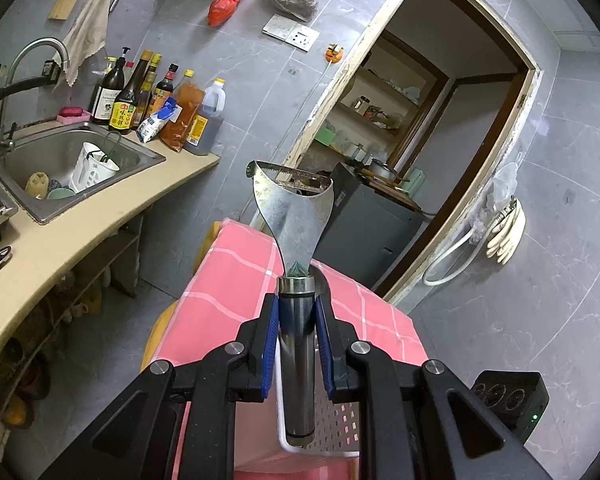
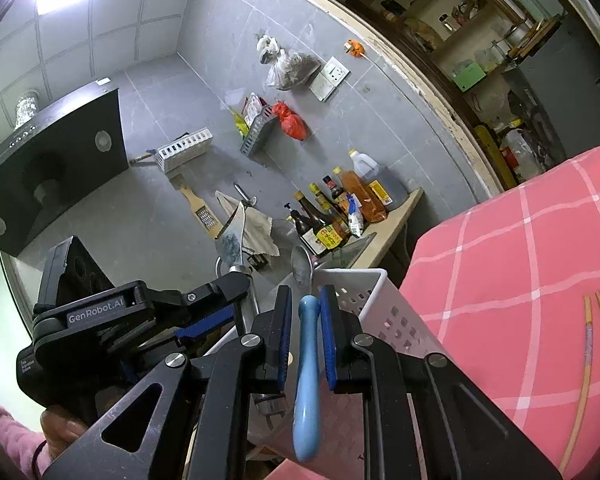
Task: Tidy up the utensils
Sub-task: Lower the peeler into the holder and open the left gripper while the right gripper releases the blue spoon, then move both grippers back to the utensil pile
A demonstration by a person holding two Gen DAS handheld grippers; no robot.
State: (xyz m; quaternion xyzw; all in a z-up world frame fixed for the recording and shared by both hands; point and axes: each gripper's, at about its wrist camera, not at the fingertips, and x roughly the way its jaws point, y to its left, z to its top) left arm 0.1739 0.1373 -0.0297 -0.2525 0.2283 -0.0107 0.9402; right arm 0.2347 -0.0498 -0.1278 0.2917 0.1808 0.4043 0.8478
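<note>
We are observing the left gripper (image 1: 296, 320) pinching the round steel handle of a flat, serrated metal peeler (image 1: 294, 216) above the white perforated plastic basket (image 1: 336, 428). The right gripper (image 2: 305, 312) is clamping a glossy blue-handled steel spoon (image 2: 306, 372) beside the basket, over pink checked cloth (image 2: 512, 264).
</note>
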